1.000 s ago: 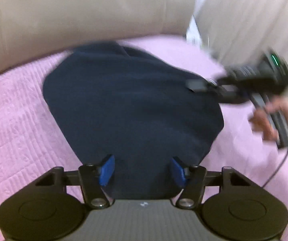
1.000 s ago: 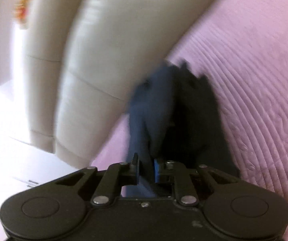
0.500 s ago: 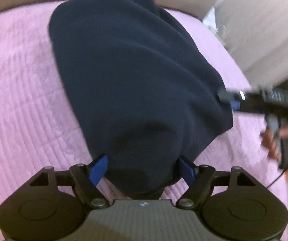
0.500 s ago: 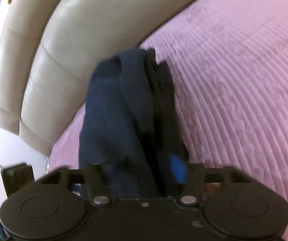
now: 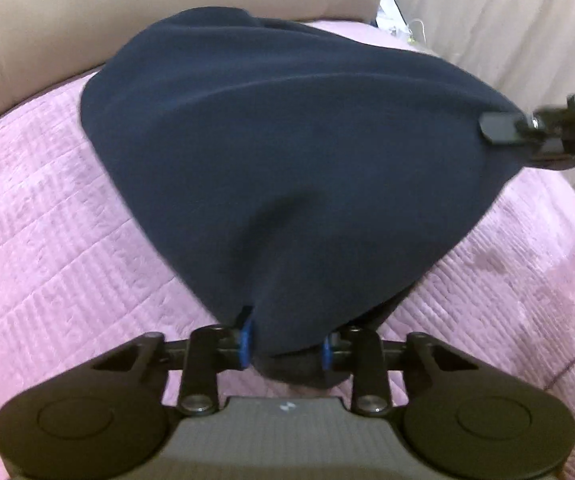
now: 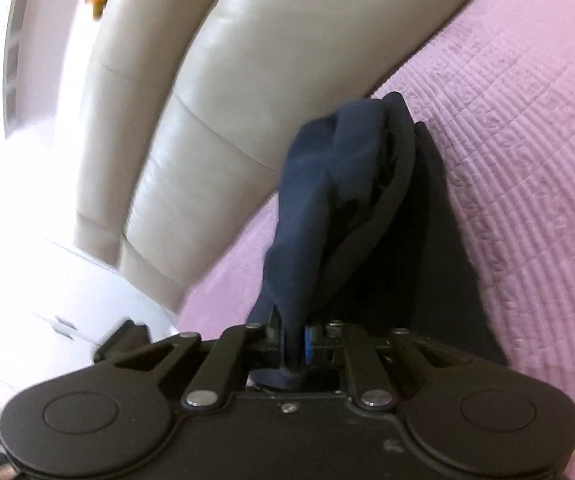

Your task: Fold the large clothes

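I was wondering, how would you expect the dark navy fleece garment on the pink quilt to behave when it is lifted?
The dark navy fleece garment is probably floppy: it sags between the left claw and the right claw, each pinching a bunched edge. It is likely thick and not slippery, judging by its matte folds on the pink quilt.

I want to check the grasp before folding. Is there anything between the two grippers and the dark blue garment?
Nothing visible. The left gripper and right gripper each pinch the navy garment directly.
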{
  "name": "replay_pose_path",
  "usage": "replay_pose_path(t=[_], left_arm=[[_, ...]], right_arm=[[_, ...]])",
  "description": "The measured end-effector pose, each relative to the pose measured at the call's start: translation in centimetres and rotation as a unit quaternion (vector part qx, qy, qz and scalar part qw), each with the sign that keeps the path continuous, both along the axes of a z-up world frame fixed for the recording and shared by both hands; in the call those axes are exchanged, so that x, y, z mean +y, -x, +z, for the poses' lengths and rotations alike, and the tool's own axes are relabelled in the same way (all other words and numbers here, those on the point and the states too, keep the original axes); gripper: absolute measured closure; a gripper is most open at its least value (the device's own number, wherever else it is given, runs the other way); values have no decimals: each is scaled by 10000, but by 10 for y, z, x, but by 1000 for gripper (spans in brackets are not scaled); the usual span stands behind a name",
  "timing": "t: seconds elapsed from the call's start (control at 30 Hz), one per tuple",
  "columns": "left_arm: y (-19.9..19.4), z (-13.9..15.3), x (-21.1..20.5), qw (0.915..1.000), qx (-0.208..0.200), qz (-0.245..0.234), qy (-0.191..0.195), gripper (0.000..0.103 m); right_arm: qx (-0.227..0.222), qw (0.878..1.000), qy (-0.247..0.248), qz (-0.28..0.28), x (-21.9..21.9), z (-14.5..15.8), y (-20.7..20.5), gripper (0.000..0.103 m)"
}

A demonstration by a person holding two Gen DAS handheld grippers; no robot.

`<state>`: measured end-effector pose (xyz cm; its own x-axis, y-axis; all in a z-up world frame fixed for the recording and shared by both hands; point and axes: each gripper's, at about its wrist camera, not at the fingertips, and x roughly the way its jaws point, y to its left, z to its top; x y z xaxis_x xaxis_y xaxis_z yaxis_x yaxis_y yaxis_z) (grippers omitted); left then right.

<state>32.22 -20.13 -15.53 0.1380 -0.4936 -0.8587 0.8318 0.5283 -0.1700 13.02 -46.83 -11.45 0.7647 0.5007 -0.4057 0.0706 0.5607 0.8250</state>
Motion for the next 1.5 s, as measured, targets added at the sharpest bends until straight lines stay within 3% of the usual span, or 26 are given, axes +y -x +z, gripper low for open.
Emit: replay_pose_path(t=[0.1,0.17,0.23,0.33,0.37,0.4,0.43,0.47,0.57,0.63,0.73,0.8,0.9,1.0,1.1,1.17,1.2,1.3,1.33,1.37,1.4,1.43,1.5], left_arm=[[4,-8,13,9997,191,145,12,78],[9,-12,18,9997,208,118,-9,81],[13,-10,24,9995,282,120,46,83],[15,-6,36,9972,707,15,225,82],[16,0,40,9962,811,-66,312,78],[17,8,43,9957,834,-98,398,76],[17,17,46,9956,824,-65,435,67],[14,24,46,9958,804,10,428,56],[6,52,44,9950,779,193,601,41],[-6,70,43,9914,709,331,1046,37],[-33,80,36,9856,262,742,1495,18],[-55,73,17,9871,-96,806,1381,18],[-82,47,-12,9903,-58,813,1125,24],[-89,25,-25,9910,-46,835,1048,18],[-75,14,-36,9921,-586,623,923,14],[-73,13,-35,9916,-639,660,909,11],[-73,14,-33,9918,-604,663,907,11],[-79,16,-23,9911,-326,887,942,11],[-86,15,-17,9895,-144,1068,960,11],[-93,12,-10,9872,115,1266,961,12],[-101,9,-3,9830,443,1473,1002,12],[-108,7,3,9777,736,1624,1110,15],[-120,2,14,9653,1189,1898,1340,23]], right_arm=[[713,9950,689,108,5,-31,-8,92],[1377,9885,621,95,3,-68,-19,92],[1501,9872,522,130,-1,-72,-25,88],[874,9910,973,274,-3,-33,-28,57],[479,9909,1231,247,-4,-12,-26,28],[76,9889,1483,102,-5,8,-26,14],[-281,9840,1757,-66,-5,26,-28,3],[-541,9775,2036,-103,-4,42,-35,1],[-932,9516,2924,182,5,76,-81,1],[-1163,9396,3203,314,12,81,-112,1],[-1081,9416,3072,851,22,64,-173,1],[-1137,9448,2841,1173,26,43,-211,1],[-688,9536,2668,1210,28,15,-258,1],[-225,9490,2794,1445,20,-15,-286,1],[-375,9476,2720,1635,7,-34,-293,1],[-431,9437,2838,1647,-3,-31,-282,0],[-439,9391,2996,1624,-7,-30,-278,0],[-243,9457,2907,1431,-32,-29,-265,1],[-99,9405,3147,1278,-38,-28,-259,1],[257,9196,3805,946,-37,-29,-254,0],[340,9055,4146,832,-40,-29,-247,0],[339,9060,4137,830,-45,-27,-239,0],[383,9302,3600,606,-62,-18,-220,2]])
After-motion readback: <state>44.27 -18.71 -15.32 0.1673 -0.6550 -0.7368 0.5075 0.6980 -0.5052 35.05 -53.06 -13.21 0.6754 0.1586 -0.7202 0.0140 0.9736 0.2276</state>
